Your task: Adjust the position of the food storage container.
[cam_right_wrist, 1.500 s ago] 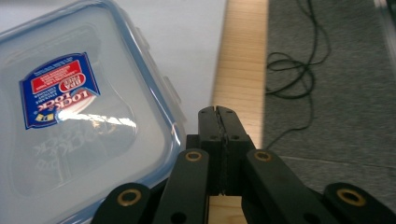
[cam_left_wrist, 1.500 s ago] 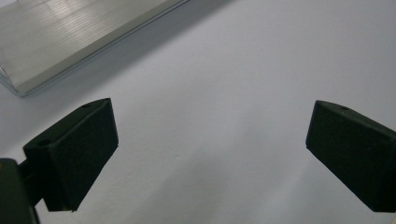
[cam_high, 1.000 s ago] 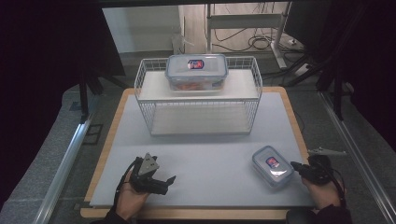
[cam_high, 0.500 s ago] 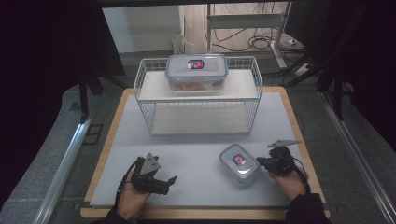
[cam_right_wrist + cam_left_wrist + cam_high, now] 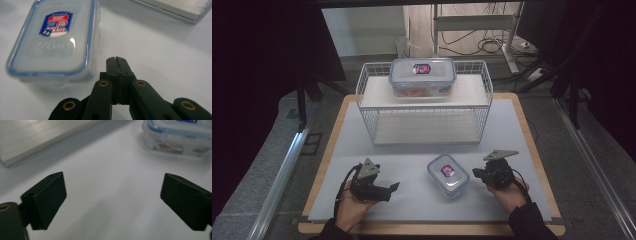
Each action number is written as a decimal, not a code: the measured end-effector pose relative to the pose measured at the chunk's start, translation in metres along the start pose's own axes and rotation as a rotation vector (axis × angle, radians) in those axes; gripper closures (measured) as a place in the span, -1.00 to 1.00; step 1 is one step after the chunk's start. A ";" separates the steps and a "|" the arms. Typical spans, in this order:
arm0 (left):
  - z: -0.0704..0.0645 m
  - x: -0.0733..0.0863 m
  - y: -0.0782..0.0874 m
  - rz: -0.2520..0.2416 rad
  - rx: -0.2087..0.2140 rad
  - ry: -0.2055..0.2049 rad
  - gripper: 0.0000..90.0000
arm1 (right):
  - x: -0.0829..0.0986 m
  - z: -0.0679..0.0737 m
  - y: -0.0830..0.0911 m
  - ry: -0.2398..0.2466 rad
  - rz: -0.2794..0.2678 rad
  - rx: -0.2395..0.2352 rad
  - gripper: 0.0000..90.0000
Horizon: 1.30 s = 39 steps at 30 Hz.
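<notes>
The pale grey bench (image 5: 362, 150) carries a white wire shelf rack (image 5: 424, 102) at twelve o'clock, and on the rack's upper board sits a large clear plastic box with a blue-rimmed lid (image 5: 422, 76), holding something orange-red that is too blurred to name. At about five o'clock on the bench lies the small clear plastic box with a blue-rimmed lid and a red-and-blue sticker (image 5: 448, 174), lid on; its contents are unclear, though the left gripper view hints at something pale inside. The step in hand looks like nudging this small box toward the bench's middle: the right tongs (image 5: 117, 60) are pressed closed, holding nothing, tips just beside the box's near wall. The left tongs (image 5: 393, 187), at seven o'clock, stand wide open and empty, pointing toward the box. The next move probably calls for bringing the left tongs across to take the box by its sides.
</notes>
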<state>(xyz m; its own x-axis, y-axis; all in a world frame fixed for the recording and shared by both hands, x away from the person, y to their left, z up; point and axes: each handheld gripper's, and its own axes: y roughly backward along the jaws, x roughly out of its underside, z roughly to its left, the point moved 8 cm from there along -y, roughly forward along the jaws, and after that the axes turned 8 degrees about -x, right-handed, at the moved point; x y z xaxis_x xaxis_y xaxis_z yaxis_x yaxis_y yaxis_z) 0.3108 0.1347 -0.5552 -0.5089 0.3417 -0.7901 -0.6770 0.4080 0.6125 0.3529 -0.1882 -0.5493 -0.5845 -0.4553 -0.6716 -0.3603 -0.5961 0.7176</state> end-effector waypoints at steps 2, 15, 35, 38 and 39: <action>0.002 -0.007 -0.003 -0.014 0.007 0.000 -0.63 | 0.006 0.003 0.005 0.000 0.000 -0.003 0.99; -0.006 -0.047 -0.065 -0.004 0.131 -0.008 0.73 | 0.022 0.036 0.003 0.029 0.015 -0.069 0.99; -0.047 -0.062 -0.114 0.064 0.247 -0.050 0.91 | 0.025 0.040 -0.010 0.011 0.061 -0.100 0.99; -0.046 -0.057 -0.108 0.076 0.255 -0.041 0.94 | 0.023 0.035 -0.011 0.001 0.055 -0.085 0.99; -0.046 -0.055 -0.106 0.079 0.256 -0.035 0.94 | 0.021 0.033 -0.012 -0.004 0.054 -0.078 0.99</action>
<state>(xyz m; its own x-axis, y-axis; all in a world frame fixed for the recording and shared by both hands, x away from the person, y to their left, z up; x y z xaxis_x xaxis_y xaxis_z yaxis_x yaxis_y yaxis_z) 0.3859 0.0333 -0.5777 -0.5329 0.4080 -0.7413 -0.4771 0.5787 0.6614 0.3211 -0.1692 -0.5661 -0.6046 -0.4851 -0.6317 -0.2706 -0.6208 0.7358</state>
